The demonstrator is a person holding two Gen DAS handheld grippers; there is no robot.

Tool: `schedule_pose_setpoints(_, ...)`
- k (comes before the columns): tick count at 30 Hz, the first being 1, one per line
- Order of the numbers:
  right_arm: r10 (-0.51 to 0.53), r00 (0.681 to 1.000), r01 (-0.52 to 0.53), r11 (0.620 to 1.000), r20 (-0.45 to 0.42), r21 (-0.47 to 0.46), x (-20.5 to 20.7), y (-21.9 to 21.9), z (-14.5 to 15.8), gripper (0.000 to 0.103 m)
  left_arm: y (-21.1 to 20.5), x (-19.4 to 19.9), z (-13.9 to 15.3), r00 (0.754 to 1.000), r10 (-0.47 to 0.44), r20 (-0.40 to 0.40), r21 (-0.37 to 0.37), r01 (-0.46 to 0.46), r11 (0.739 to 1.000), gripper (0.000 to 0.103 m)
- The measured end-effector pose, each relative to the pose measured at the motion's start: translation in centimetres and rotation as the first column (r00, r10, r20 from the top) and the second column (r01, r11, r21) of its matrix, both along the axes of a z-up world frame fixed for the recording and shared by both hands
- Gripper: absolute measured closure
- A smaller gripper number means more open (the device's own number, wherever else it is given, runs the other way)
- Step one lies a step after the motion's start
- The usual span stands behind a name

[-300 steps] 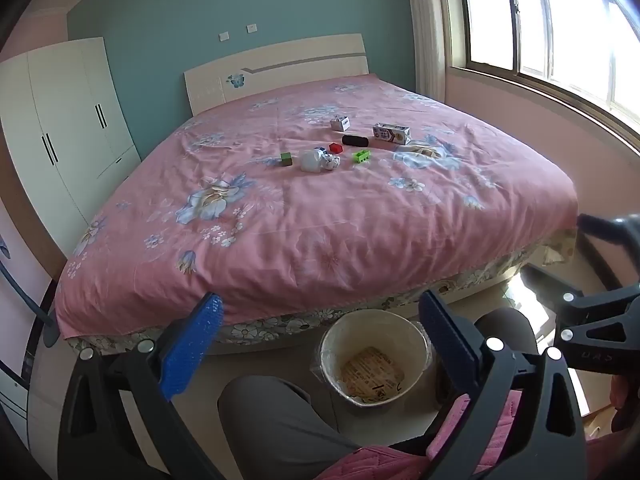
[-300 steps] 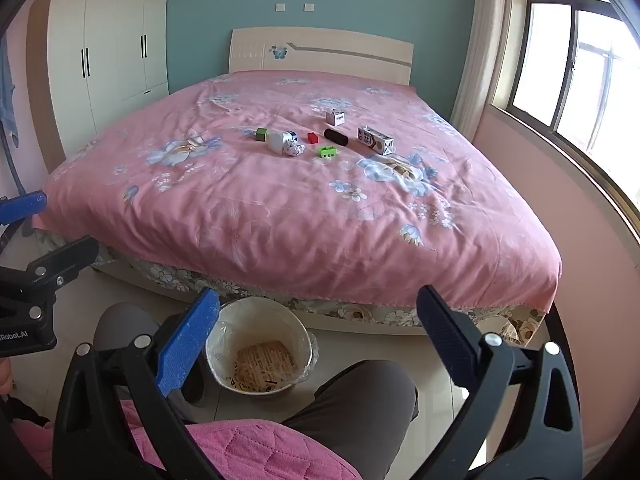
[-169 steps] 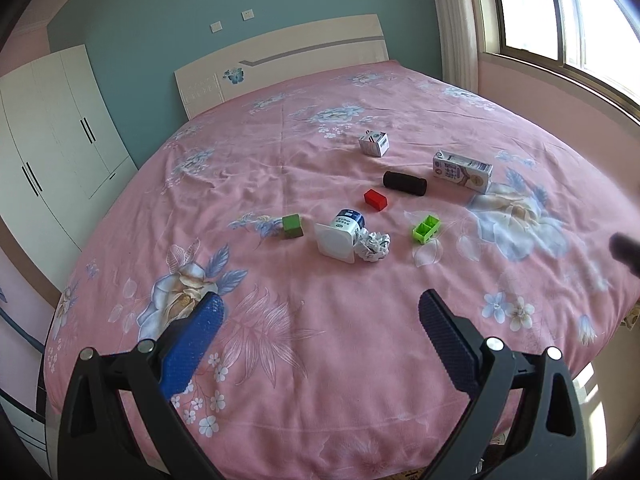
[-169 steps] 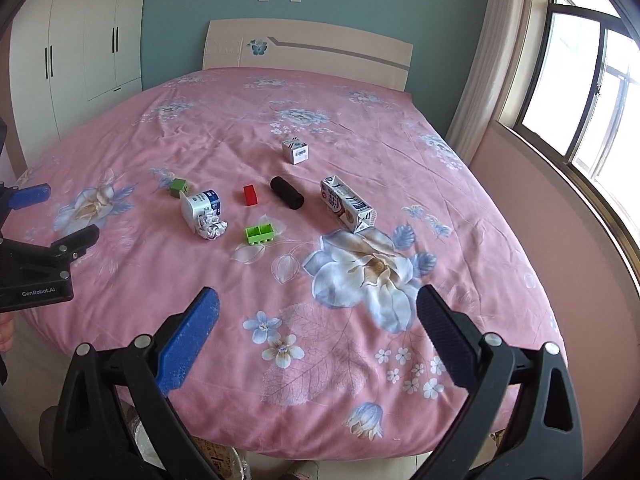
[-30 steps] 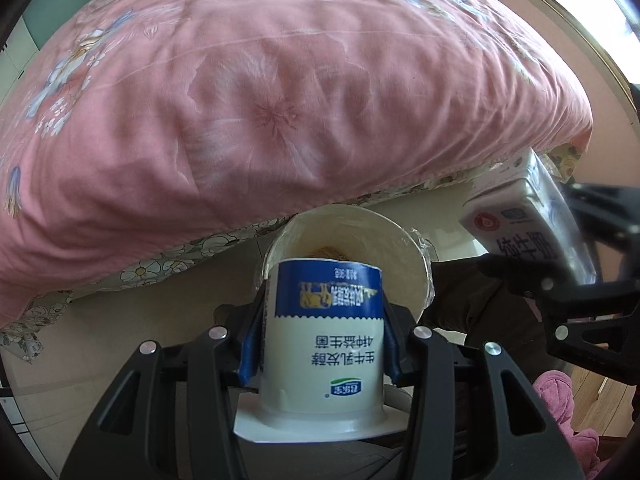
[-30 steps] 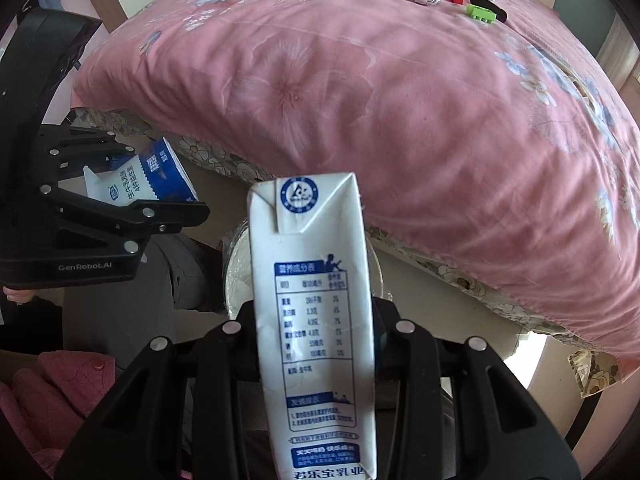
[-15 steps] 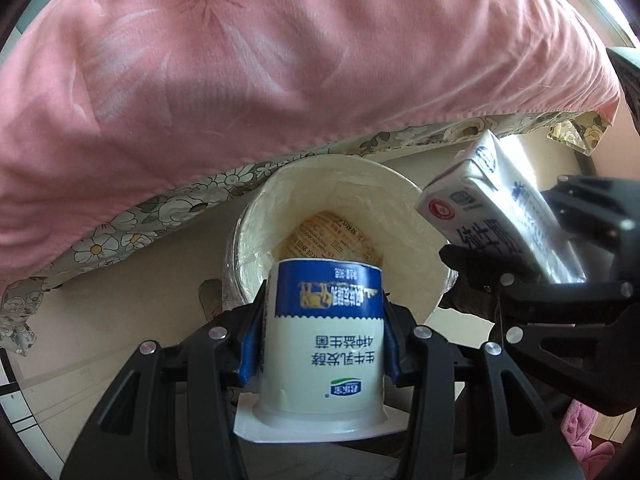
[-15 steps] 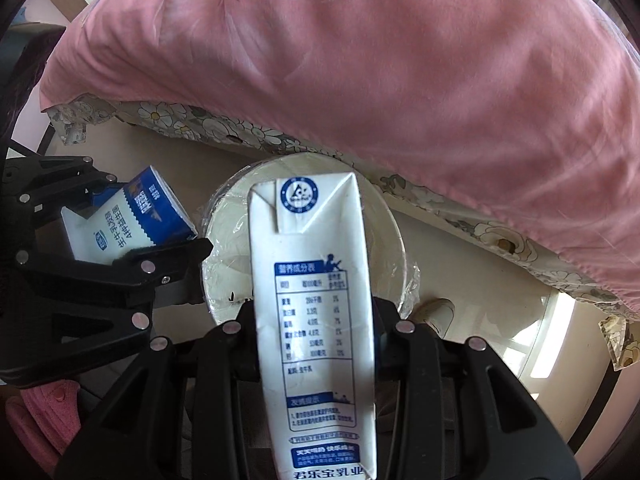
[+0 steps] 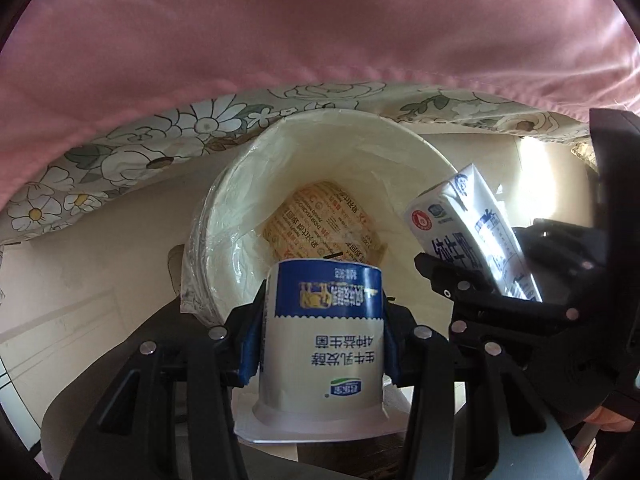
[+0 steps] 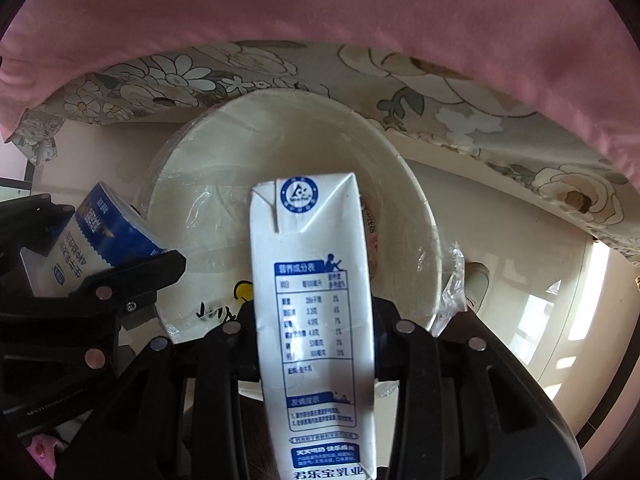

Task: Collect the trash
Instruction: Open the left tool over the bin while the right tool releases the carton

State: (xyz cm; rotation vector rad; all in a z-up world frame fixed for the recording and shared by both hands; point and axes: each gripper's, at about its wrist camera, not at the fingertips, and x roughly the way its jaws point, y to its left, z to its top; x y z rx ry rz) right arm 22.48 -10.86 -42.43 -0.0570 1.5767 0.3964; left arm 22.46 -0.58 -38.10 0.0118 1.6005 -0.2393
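The landmark was the white lined trash bin (image 9: pixel 224 216) on the floor beside the bed, under the hanging edge of the pink bedspread (image 9: pixel 320 32).

At the bin's left rim, the left gripper (image 9: pixel 322 344) pinched a blue-and-white yogurt cup (image 9: pixel 322 332) between its blue pads, the cup's base toward the bin's mouth.

Inside the bin lay a printed orange wrapper (image 9: pixel 320 224) at the bottom.

At the bin's right side, the right gripper (image 10: pixel 316 344) clamped a tall white milk carton (image 10: pixel 316 300), whose top end stood over the opening.
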Motion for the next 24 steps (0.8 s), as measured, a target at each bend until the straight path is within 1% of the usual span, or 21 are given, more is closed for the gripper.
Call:
schedule_pose_setpoints(6, -0.039, 0.998, 0.039, 0.999, -0.054, 0.001, 0.4, -0.2, -3.7, 0.065, 0.5, 1.0, -3.6, 0.998, 0.033, -0.060, -0.017, -0.034, 0.999, 0.053)
schedule_pose_setpoints(8, -0.040, 0.996, 0.041, 0.999, -0.083, 0.009, 0.5, -0.2, -4.8, 0.065, 0.5, 1.1, -4.5, 0.998, 0.019, -0.056, -0.016, -0.020, 1.000, 0.053)
schedule_pose_setpoints(10, -0.026, 0.995, 0.028, 0.999, -0.095, 0.017, 0.5, 0.1, -5.4, 0.065, 0.1, 1.0, -5.1, 0.999, -0.003, -0.039, -0.020, 0.002, 1.000, 0.053)
schedule_pose_setpoints(12, 0.008, 0.997, -0.009, 1.000, -0.074, -0.011, 0.4, 0.9, -5.6, 0.065, -0.2, 1.0, -5.6, 0.999, -0.017, -0.030, -0.027, 0.016, 0.999, 0.052)
schedule_pose_setpoints(14, 0.040, 0.997, -0.041, 0.999, -0.071, -0.007, 0.2, 1.4, -6.1, 0.063, -0.4, 1.1, -6.2, 0.999, -0.020, -0.036, -0.052, 0.018, 0.999, 0.045)
schedule_pose_setpoints(15, 0.044, 0.996, -0.044, 0.999, -0.078, -0.005, 0.2, 1.6, -6.4, 0.060, -0.5, 1.1, -6.3, 0.999, -0.014, -0.034, -0.059, 0.012, 0.998, 0.035)
schedule_pose_setpoints(16, 0.041, 0.996, -0.042, 0.999, -0.080, -0.005, 0.1, 1.6, -6.6, 0.045, -0.4, 1.2, -6.4, 1.000, -0.006, -0.026, -0.044, 0.004, 0.999, 0.030)
schedule_pose_setpoints(17, 0.033, 0.997, -0.035, 0.999, -0.069, -0.021, 0.2, 1.5, -6.7, 0.035, -0.2, 1.5, -6.5, 1.000, -0.002, -0.022, -0.039, 0.001, 0.999, 0.027)
schedule_pose_setpoints(18, 0.031, 0.998, -0.034, 0.999, -0.053, -0.039, 0.3, 1.5, -6.6, 0.034, 0.0, 1.6, -6.7, 1.000, 0.003, -0.026, -0.042, -0.004, 0.999, 0.022)
schedule_pose_setpoints(19, 0.033, 0.998, -0.036, 0.998, -0.046, -0.046, 0.3, 1.5, -6.8, 0.034, 0.2, 1.7, -6.9, 0.999, 0.011, -0.034, -0.044, -0.012, 0.999, 0.020)
schedule_pose_setpoints(24, 0.017, 0.998, -0.019, 1.000, -0.056, -0.024, 0.6, 1.1, -6.6, 0.034, 0.8, 1.5, -7.1, 0.998, 0.028, -0.048, -0.044, -0.030, 0.999, 0.020)
